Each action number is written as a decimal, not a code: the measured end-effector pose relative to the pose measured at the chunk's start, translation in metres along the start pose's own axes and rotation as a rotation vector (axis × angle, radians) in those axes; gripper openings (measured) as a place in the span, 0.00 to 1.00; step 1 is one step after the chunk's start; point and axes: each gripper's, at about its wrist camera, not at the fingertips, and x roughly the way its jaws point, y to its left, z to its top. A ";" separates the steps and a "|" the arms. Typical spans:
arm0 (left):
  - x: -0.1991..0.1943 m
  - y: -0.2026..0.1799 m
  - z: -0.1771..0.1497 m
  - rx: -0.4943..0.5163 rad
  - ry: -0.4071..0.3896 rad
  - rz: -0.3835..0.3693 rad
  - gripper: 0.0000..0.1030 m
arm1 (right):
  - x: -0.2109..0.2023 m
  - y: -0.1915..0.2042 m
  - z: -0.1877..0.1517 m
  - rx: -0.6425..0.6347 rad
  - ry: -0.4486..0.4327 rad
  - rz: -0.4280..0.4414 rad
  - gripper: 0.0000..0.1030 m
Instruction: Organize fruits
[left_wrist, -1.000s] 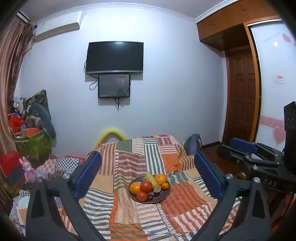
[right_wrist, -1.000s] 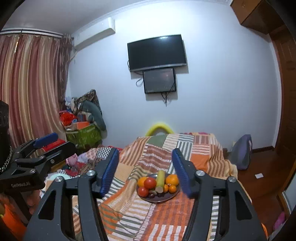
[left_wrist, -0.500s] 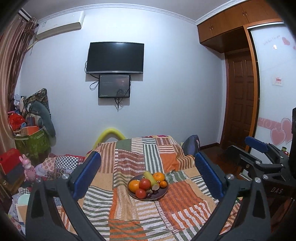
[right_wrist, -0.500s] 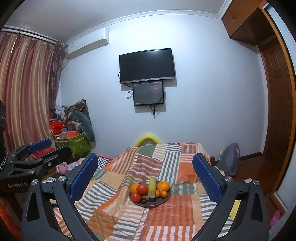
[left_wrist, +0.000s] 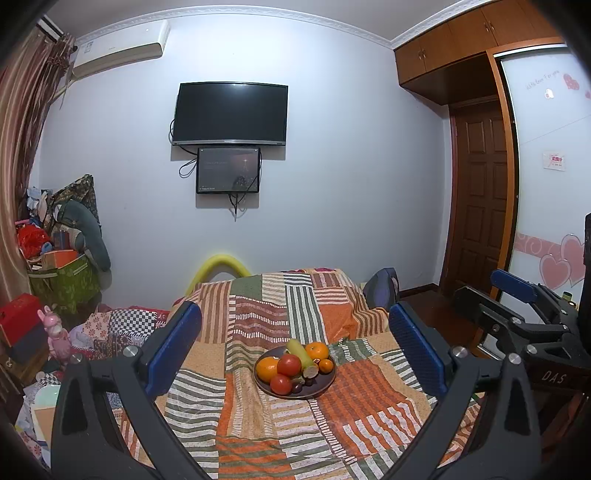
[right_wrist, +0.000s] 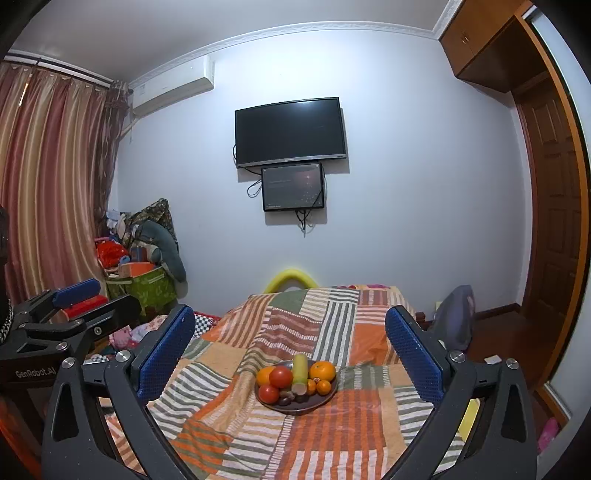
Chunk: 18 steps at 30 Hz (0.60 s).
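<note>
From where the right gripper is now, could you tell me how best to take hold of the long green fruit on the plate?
Grip the green fruit across its upper, far half, from above: that end rises clear while tomatoes and oranges crowd its lower end.

You have the dark round plate (left_wrist: 325, 384) of fruit in the middle of the patchwork-quilted bed (left_wrist: 258, 317), ahead between both pairs of fingers. Behind the bed, a black wall-mounted television (left_wrist: 229, 113) hangs above a smaller dark screen (left_wrist: 227, 170).

Black left gripper (left_wrist: 295, 341), right gripper (right_wrist: 290, 341): blue textured pads, silver screws.
</note>
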 end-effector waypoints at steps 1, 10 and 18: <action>0.000 0.000 0.001 0.000 0.000 0.000 1.00 | 0.000 0.000 0.000 0.000 -0.001 -0.002 1.00; -0.001 -0.002 0.001 0.006 -0.001 0.002 1.00 | -0.003 0.000 0.000 0.004 -0.004 -0.010 1.00; -0.002 -0.002 0.001 0.002 -0.006 0.000 1.00 | -0.005 0.003 0.002 0.004 -0.008 -0.010 1.00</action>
